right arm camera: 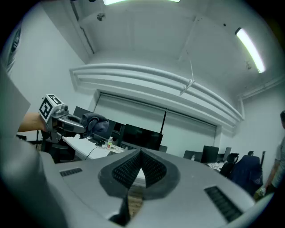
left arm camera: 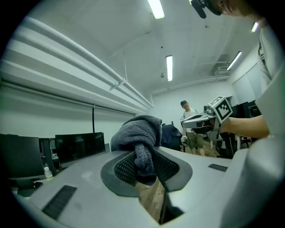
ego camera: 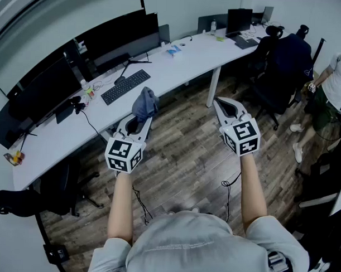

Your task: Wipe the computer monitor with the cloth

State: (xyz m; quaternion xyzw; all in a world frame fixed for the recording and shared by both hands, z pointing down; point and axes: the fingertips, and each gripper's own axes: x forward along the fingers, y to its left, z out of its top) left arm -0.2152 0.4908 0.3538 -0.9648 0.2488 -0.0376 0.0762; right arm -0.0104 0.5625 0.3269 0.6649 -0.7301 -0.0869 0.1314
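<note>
The left tongs (ego camera: 138, 124) are clenched on a grey-blue cloth (ego camera: 145, 104). Its bunched bulk sticks out past the tips toward 12 o'clock, above the wooden floor (ego camera: 181, 155). The right tongs (ego camera: 221, 104), at 3 o'clock of them and well apart, are clenched tip to tip with nothing between and point toward 11 o'clock. Beyond both runs a long white surface (ego camera: 178, 63), its length going from 8 o'clock to 1 o'clock. A black keyboard (ego camera: 125, 86) lies on it at 11 o'clock of the cloth. Behind the keyboard, dark monitors (ego camera: 46, 92) stand side by side along that same line, their screens turned toward 4 o'clock.
</note>
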